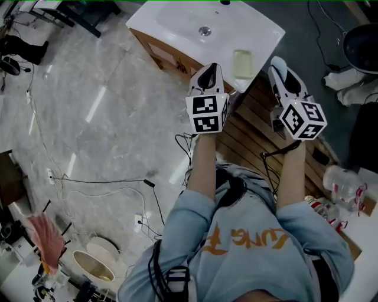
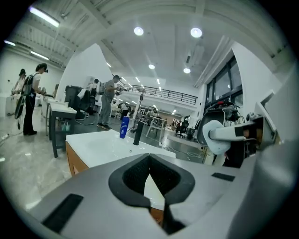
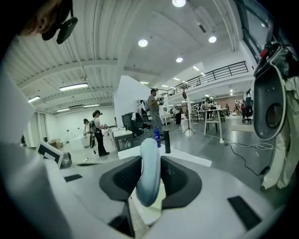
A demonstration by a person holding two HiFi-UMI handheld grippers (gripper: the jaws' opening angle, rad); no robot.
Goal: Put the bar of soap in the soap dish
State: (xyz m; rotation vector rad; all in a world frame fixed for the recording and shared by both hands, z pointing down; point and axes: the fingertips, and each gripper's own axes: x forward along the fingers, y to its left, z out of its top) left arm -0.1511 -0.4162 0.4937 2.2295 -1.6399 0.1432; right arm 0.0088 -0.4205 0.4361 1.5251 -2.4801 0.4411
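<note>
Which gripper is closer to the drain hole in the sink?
Left. The left gripper is at the near edge of the sink, facing the drain; the right gripper, holding the soap, is off its right side.

The right gripper (image 3: 150, 161) is seen with its black-padded jaws pressed against both sides of a pale blue-white bar of soap (image 3: 148, 173), which is held on edge and upright. Just under the bar's lower end a pale yellow-green soap dish (image 3: 159, 200) is shown; whether the two touch cannot be told. Beyond the jaws a white countertop (image 3: 189, 158) is visible, with a blue bottle (image 3: 157, 137) and a black faucet (image 3: 167, 141) standing side by side on it. People (image 3: 97, 132) are seen standing farther off in the hall.
</note>
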